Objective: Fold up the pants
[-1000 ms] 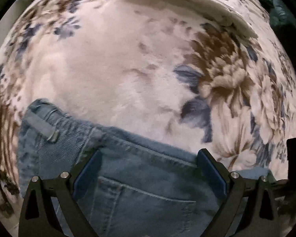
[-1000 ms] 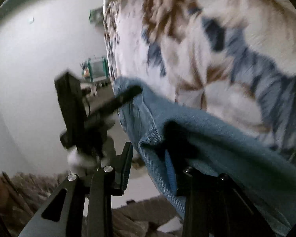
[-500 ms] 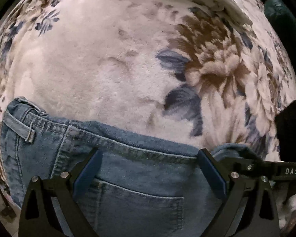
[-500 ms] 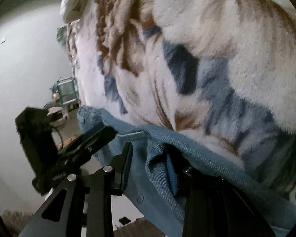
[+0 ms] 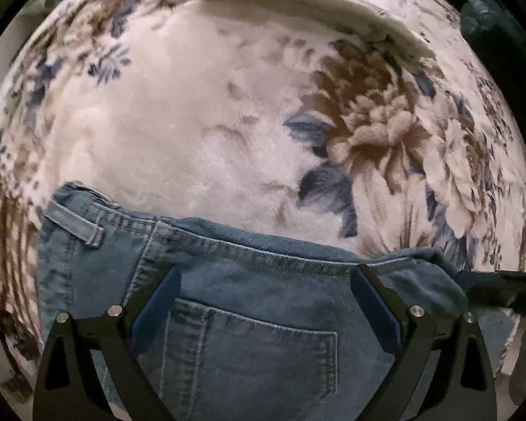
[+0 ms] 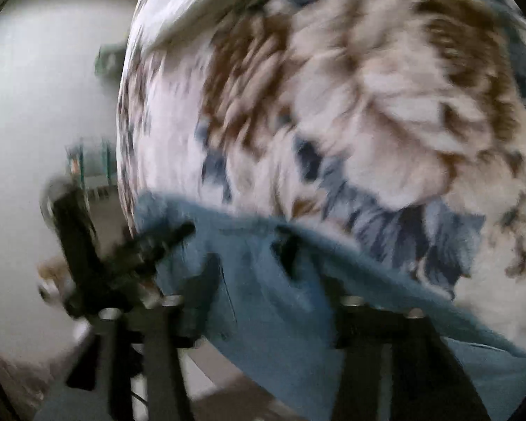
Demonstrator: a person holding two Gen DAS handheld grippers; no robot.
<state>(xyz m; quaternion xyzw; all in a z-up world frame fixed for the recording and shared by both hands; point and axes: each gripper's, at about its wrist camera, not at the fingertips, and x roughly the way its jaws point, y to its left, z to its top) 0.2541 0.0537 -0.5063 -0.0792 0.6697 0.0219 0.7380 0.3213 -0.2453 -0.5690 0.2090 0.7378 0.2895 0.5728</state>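
Blue denim pants (image 5: 256, 343) lie flat on a floral blanket (image 5: 193, 122), back pocket and waistband up, a belt loop at the left. My left gripper (image 5: 266, 294) points straight down over the pocket, open wide, with nothing pinched. In the blurred right wrist view the pants' edge (image 6: 270, 315) hangs at the bed's side. My right gripper (image 6: 259, 273) has its jaws opening, with denim lying loose between them. A dark finger of the right gripper (image 5: 498, 289) shows at the pants' right end.
A folded white cloth (image 5: 315, 3) lies at the far side of the blanket, with a dark green bundle (image 5: 491, 17) beyond it. Left of the bed edge (image 6: 126, 140) are a pale wall, floor and a green rack (image 6: 91, 161).
The right gripper's jaws have spread apart from their pinch on the denim edge, and it has tipped up and lifted. The left gripper has risen a little and stays open.
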